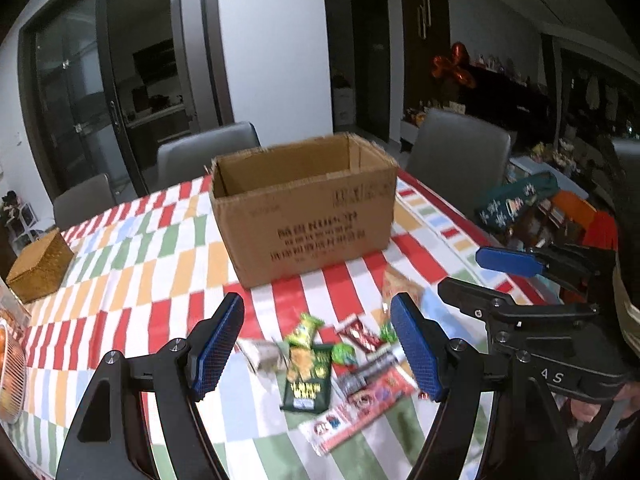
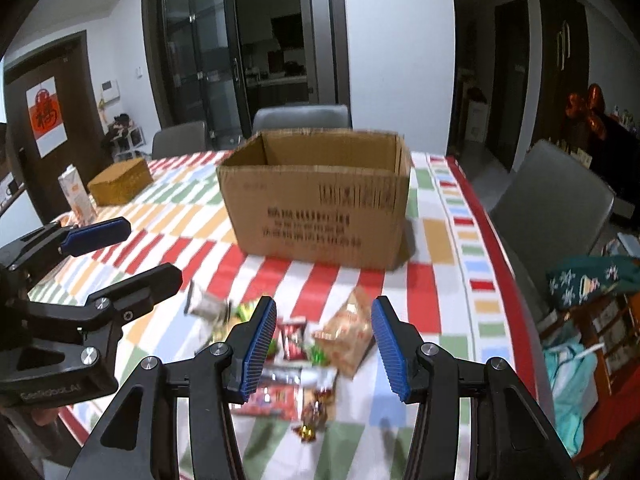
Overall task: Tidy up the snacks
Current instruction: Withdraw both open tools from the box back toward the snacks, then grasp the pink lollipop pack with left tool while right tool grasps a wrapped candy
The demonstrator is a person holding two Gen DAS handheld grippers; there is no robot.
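Two empty grippers, left gripper (image 1: 318,344) wide, right gripper (image 2: 324,346) narrower, over blurred snack packets (image 1: 320,368) near the table's (image 1: 132,248) front edge: perhaps pinching several.

You are working in a home dining room. The dining table (image 2: 444,248) carries a checked tablecloth, with grey upholstered chairs (image 2: 301,117) set around it. Beyond the table, glazed sliding doors (image 2: 208,60) open onto a kitchen. Left of the table, a door bears a red paper decoration (image 2: 45,114).
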